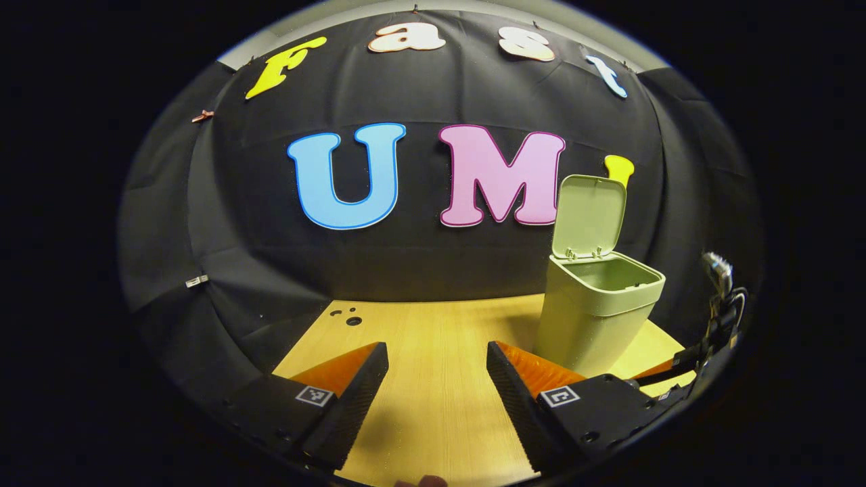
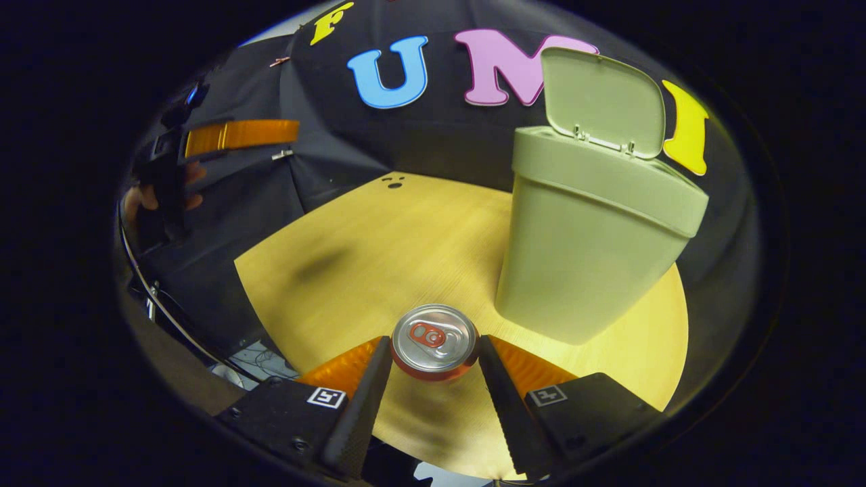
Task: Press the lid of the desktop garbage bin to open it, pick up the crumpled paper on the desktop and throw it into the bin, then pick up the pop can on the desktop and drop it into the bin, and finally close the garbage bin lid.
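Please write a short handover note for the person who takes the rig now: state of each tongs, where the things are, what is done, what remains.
Left tongs: open, holding nothing, above the yellow desktop.
Right tongs: the pop can stands upright between its fingers; they flank the can closely, full contact I cannot confirm.
Garbage bin: on the desktop just behind the can, lid up.
Done: lid opened. No crumpled paper seen on the desktop; whether it is in the bin cannot be told.
Left: grip the can, lift it, drop it into the bin, close the lid.
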The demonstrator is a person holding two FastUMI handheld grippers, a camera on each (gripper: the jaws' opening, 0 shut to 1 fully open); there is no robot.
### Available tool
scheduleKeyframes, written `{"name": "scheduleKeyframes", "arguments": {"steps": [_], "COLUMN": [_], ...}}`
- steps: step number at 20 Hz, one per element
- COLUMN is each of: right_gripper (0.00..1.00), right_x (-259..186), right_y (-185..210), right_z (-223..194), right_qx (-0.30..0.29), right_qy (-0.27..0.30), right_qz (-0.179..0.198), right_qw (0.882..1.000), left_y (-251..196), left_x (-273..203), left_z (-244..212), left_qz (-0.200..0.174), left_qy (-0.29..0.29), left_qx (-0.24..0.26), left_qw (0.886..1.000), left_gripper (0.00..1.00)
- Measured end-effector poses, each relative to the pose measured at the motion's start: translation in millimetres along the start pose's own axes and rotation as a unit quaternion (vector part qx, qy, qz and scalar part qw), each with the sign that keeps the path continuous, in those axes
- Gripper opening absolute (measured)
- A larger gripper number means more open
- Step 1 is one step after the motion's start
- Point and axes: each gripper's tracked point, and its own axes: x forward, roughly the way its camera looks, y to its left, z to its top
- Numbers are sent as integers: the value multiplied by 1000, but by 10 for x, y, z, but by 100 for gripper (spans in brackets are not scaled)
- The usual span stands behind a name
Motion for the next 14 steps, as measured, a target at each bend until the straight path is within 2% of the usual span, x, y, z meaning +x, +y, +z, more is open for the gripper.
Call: {"name": "scheduleKeyframes", "arguments": {"steps": [8,14], "right_gripper": [82,82], "right_x": [-518,-715], "right_y": [-133,-296], "right_z": [1016,1647], "right_qx": [13,19], "right_qy": [-102,-160], "right_qz": [-4,-11], "right_qw": [995,987], "left_y": [-179,-250], "left_x": [143,198], "left_z": [20,45], "left_qz": [-18,-25], "left_qy": [0,-3], "left_qx": [-2,2], "left_qw": [1000,1000], "left_gripper": [95,95]}}
